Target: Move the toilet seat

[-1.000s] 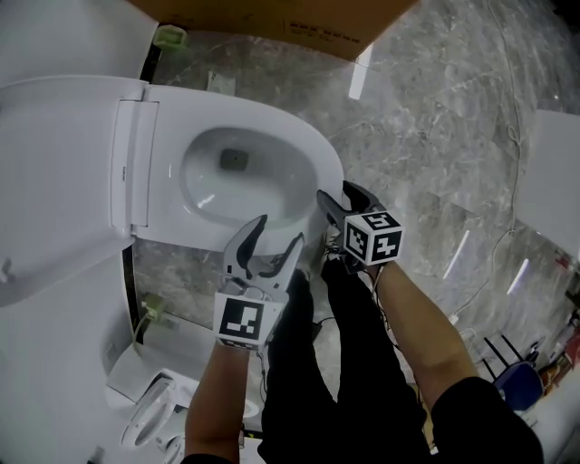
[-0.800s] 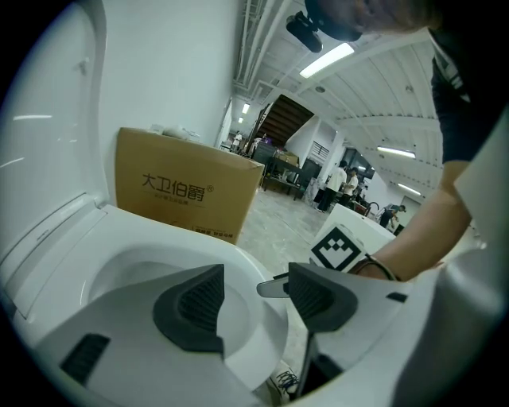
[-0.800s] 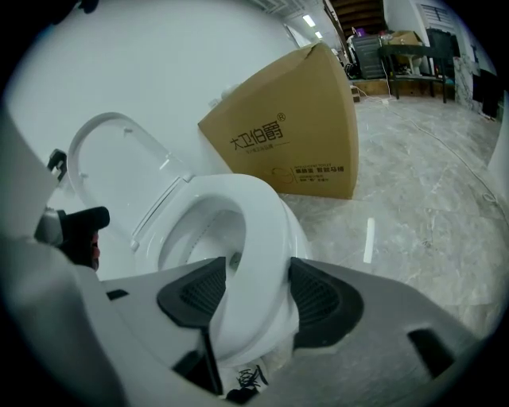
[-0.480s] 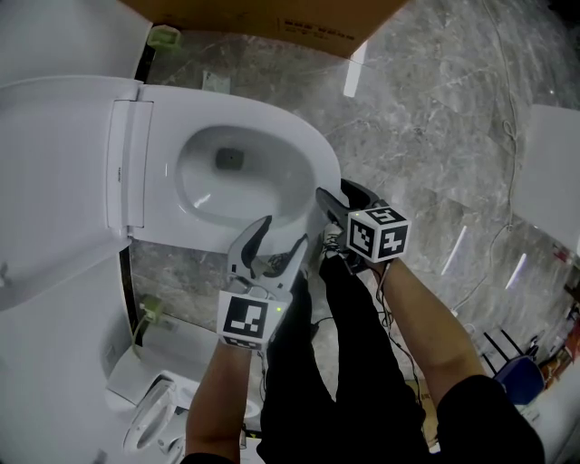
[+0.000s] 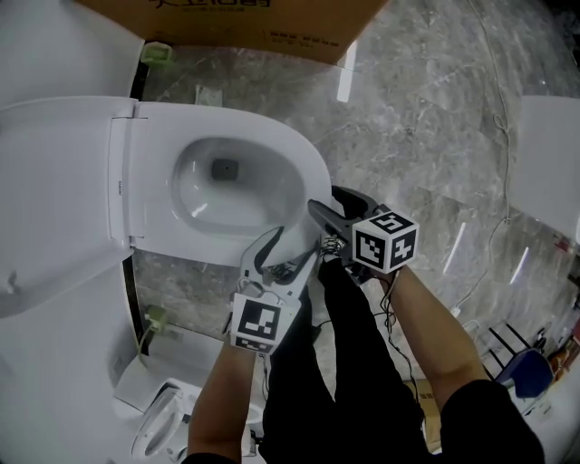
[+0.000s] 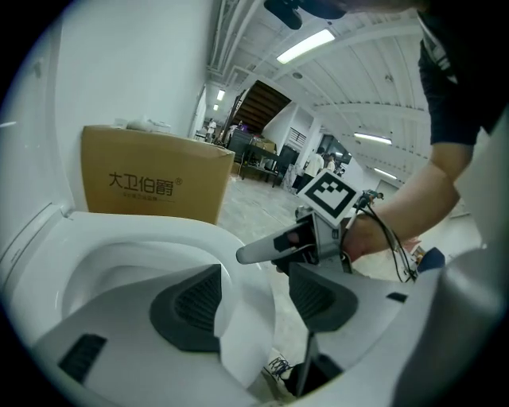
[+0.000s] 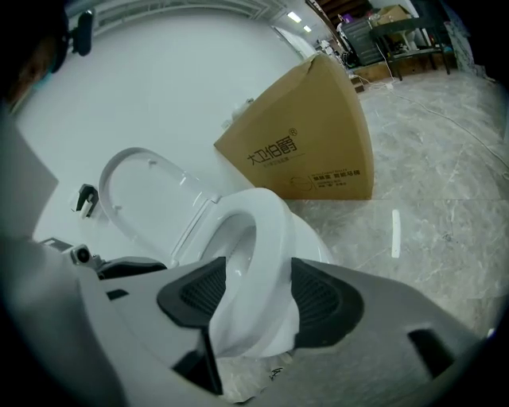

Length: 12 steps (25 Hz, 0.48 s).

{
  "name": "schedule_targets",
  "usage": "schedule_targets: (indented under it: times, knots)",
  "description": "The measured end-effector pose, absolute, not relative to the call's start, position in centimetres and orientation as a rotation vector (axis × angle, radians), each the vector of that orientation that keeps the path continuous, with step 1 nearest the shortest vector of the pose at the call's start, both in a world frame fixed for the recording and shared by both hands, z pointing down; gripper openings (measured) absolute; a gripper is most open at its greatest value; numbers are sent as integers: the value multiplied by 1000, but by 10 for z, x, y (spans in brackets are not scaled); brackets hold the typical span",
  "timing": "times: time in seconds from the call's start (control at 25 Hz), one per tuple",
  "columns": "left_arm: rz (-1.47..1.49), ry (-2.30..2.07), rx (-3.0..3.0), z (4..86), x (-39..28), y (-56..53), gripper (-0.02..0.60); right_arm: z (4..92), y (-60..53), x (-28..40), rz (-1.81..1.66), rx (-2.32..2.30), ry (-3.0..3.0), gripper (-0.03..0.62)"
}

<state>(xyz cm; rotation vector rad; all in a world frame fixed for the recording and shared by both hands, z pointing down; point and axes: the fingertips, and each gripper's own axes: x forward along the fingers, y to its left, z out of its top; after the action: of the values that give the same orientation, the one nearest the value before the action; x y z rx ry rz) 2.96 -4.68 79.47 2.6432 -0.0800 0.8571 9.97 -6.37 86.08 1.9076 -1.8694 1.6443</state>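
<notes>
A white toilet stands with its seat (image 5: 272, 136) down on the bowl and its lid (image 5: 54, 190) raised at the left. My right gripper (image 5: 324, 201) is turned on its side at the seat's front rim. In the right gripper view (image 7: 254, 298) the rim (image 7: 254, 238) fills the gap and both pads touch it, while the jaws are opening slightly. My left gripper (image 5: 292, 245) is just in front of the bowl. In the left gripper view (image 6: 254, 298) its jaws stand wide apart, with the rim's edge (image 6: 159, 238) reaching between them beside the left pad.
A brown cardboard box (image 5: 245, 23) stands on the marble floor behind the toilet. A small green item (image 5: 156, 52) lies by the lid's far corner. Another white fixture (image 5: 159, 421) sits at the lower left. The person's dark trouser legs (image 5: 353, 362) are below the grippers.
Both grippers have moved a little nearer the seat's front rim, the left one to the right. The head view has shifted, so the toilet sits lower in the picture.
</notes>
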Motion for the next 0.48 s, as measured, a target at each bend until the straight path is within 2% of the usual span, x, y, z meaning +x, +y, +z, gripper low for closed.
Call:
schedule_targets:
  times: [0.48]
  knots:
    - [905, -46, 2699, 768, 38, -33, 242, 763, -79, 91, 1627, 1848, -2126, 244]
